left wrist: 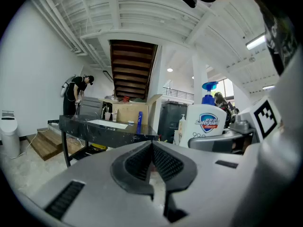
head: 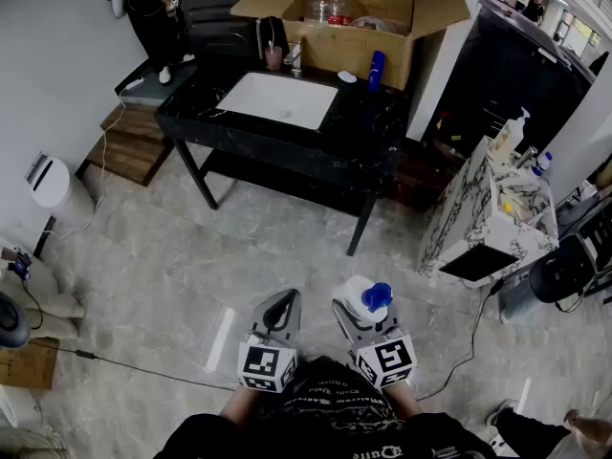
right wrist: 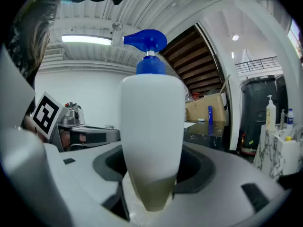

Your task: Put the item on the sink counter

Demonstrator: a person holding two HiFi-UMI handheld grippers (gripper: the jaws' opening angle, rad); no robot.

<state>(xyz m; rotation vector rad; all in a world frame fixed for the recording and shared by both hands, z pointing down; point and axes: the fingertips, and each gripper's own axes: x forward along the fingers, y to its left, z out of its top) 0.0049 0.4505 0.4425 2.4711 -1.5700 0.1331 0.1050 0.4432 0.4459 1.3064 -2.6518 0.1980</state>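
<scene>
A white soap bottle (right wrist: 151, 141) with a blue pump top stands upright between the jaws of my right gripper (right wrist: 151, 174), which is shut on it. In the head view the soap bottle (head: 366, 301) sits at the tip of the right gripper (head: 361, 316), low in the picture, over the floor. The left gripper view shows the same bottle (left wrist: 206, 124) to its right. My left gripper (head: 278, 309) is shut with nothing in it, its pads touching. The black sink counter (head: 363, 127) with a white basin (head: 279, 98) stands well ahead of both grippers.
On the counter stand a large open cardboard box (head: 356, 22), a blue bottle (head: 377, 70) and cups (head: 274, 57). A person (head: 153, 12) stands at its far left. A marble-patterned cabinet (head: 478, 213) with bottles is at the right. Cables run across the floor.
</scene>
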